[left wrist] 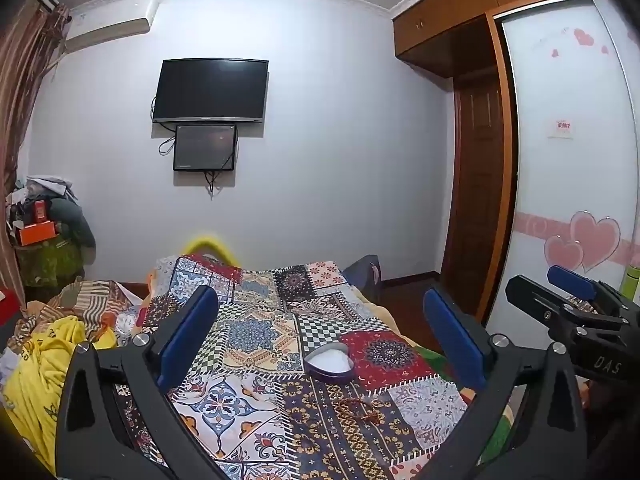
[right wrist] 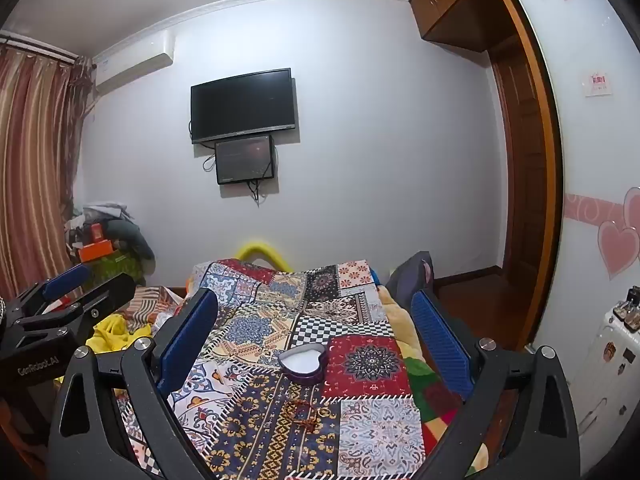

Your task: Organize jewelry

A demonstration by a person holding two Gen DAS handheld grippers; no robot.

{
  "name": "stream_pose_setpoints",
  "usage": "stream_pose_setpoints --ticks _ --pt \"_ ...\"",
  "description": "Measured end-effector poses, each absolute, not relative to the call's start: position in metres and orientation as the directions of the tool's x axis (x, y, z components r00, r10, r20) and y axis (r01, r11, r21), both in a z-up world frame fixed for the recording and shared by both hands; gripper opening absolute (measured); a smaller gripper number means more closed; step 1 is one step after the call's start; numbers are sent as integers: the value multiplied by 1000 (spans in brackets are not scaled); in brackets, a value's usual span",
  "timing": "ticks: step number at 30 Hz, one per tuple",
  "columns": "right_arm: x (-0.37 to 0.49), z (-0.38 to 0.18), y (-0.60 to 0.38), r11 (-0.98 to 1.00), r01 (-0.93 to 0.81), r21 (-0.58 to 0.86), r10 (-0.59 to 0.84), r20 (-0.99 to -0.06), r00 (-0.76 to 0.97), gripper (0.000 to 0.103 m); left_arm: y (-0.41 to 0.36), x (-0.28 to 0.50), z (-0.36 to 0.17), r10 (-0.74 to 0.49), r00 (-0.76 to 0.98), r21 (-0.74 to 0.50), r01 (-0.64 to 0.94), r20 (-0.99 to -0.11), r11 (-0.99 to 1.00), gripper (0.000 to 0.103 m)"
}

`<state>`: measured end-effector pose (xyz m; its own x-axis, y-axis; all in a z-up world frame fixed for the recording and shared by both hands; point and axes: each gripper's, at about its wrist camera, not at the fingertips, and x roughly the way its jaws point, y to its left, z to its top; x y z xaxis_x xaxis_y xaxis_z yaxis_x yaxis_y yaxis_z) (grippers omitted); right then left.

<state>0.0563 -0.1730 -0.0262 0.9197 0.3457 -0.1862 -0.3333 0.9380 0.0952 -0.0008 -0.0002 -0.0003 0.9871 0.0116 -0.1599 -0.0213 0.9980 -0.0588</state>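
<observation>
An open heart-shaped purple box with a white lining sits on the patchwork bed cover; it also shows in the right wrist view. A brown beaded bracelet lies just in front of it, seen with a small ring beside the bracelet in the right wrist view. My left gripper is open and empty, held above the cover short of the box. My right gripper is open and empty, likewise above the cover.
The bed cover fills the foreground. Yellow and striped bedding lies to the left. A wardrobe with heart stickers stands right, a TV hangs on the far wall, and a clutter pile sits at the far left.
</observation>
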Motion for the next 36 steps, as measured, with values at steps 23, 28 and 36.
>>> stream_pose_setpoints --ticks 23,28,36 --pt "60 -31 -169 939 -332 91 344 -207 916 97 4 5 -9 0 979 -60 -12 -206 998 103" --pt "60 -30 -169 939 -332 90 344 -209 915 97 4 5 -9 -1 978 -62 -12 -208 998 103" --pt "60 -31 -169 938 -334 89 345 -211 914 97 5 6 -9 -1 977 -62 -12 -211 998 103"
